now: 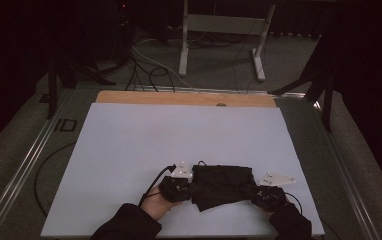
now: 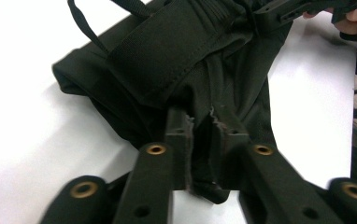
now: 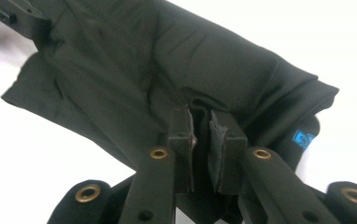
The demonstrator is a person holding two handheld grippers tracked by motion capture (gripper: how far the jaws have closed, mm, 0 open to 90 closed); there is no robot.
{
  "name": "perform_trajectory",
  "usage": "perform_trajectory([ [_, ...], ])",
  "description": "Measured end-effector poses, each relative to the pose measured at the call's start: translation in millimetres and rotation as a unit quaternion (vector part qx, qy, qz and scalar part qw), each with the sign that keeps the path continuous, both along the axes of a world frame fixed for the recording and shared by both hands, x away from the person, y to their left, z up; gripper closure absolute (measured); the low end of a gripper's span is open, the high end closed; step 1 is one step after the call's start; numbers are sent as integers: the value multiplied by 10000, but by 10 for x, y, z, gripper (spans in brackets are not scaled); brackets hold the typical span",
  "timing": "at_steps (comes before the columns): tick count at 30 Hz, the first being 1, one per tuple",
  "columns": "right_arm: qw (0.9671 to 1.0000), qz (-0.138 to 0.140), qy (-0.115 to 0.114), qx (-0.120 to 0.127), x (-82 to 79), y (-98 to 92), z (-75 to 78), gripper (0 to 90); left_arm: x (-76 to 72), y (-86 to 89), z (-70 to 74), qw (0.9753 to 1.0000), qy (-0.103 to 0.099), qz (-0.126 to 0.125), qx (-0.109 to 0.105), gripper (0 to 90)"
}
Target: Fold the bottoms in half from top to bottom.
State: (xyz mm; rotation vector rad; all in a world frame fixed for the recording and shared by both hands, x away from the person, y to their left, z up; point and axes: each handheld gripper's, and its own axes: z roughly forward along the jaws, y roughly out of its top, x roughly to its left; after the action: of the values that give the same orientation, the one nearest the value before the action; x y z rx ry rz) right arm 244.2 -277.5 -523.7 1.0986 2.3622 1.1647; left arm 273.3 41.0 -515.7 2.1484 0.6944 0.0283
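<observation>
Table (image 1: 129,150) with a pale sheet carries one work item, a folded black garment (image 1: 222,186), lying near the person's edge, right of centre. Garment's long axis runs left to right across the table, so its two short ends face the two grippers.

Left gripper (image 1: 178,184) sits at the garment's left end; right gripper (image 1: 268,195) at its right end. Each hand is equally near its own end, neither has to reach across.

Left gripper view: jaws nearly closed on a thick fold of black cloth (image 2: 204,116), fabric bunched between the pads (image 2: 181,135). A wide stitched band (image 2: 162,51) and a thin strap (image 2: 81,23) lie further along the garment.

Right gripper view: jaws likewise narrow, pinching a fold at the cloth edge (image 3: 200,112); small blue label (image 3: 303,138) just beside the grip.

Judgement: with both ends pinched and the axis lying between the grippers, the next move (lift, stretch or fold over) depends on both hands travelling together; uneven motion would skew the fold.
</observation>
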Motion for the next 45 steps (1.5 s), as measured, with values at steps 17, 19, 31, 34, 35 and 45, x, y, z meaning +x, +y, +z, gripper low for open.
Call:
perform_trajectory([
  [17, 9983, 36, -207, 543, 61, -108, 326, 132, 91, 218, 241, 9984, -402, 57, -404, 151],
  [19, 9979, 116, -264, 588, 82, -104, 359, 127, 119, 235, 258, 9983, -466, 46, -342, 140],
  [31, 9974, 192, -422, 548, 365, -79, 512, 170, 351, 276, 354, 9982, -367, 203, -422, 166],
  [34, 9979, -124, -475, 423, 489, -106, 506, 341, 413, 269, 327, 9979, -430, 391, -280, 236],
  [35, 9980, -125, -475, 396, 515, -110, 490, 422, 421, 267, 315, 9978, -452, 407, -265, 299],
  [45, 9989, -366, -298, -46, 734, -115, 267, 761, 471, 235, 160, 9992, -154, 376, 2, 741],
])
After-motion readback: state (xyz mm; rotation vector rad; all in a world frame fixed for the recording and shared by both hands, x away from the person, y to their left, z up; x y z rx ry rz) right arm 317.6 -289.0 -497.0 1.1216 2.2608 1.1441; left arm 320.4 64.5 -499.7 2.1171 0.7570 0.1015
